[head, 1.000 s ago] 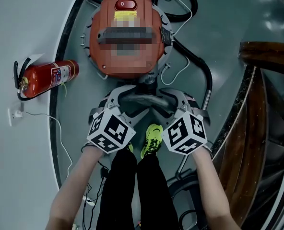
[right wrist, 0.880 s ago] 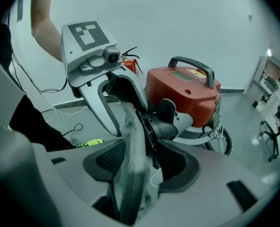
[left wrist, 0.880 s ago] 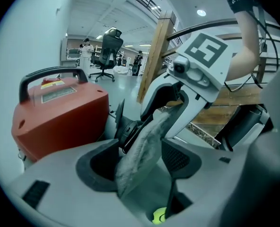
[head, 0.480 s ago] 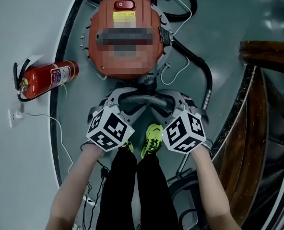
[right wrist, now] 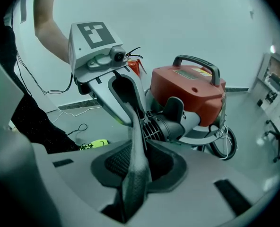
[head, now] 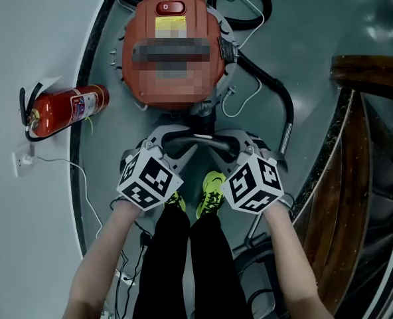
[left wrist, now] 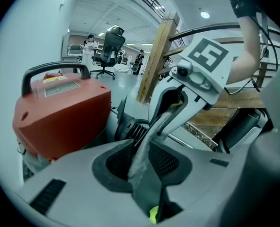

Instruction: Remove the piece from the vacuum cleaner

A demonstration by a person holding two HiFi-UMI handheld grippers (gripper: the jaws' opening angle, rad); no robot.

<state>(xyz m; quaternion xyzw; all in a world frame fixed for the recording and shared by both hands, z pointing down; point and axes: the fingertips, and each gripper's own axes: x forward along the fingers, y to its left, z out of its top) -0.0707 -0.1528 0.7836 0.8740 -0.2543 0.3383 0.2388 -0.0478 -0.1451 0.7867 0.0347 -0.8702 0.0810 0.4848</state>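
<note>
both tools are set on the same thing: the dark curved piece (head: 195, 139), which runs from between them into the ribbed socket (right wrist: 164, 123) on the near side of the red vacuum cleaner (head: 173, 52). the left gripper (head: 164, 142) has one end of it and the right gripper (head: 235, 143) has the other, so the two face each other across the curve. the jaws of both have just been closing. in each gripper view the thin grey edge of the piece runs straight up between the pads (left wrist: 166, 158), which press on it from both sides.

the step in hand looks like securing the grip before the pull. to do it well, keep both pinches equally firm, because the piece looks thin and smooth and could slip from one pair of pads. then draw it back along the socket's line, both hands together, without twisting one end ahead of the other. the vacuum stands on a wheel (right wrist: 223, 145) beyond the jaws and may roll after the piece, so a short, steady tug is safer than a jerk.
</note>
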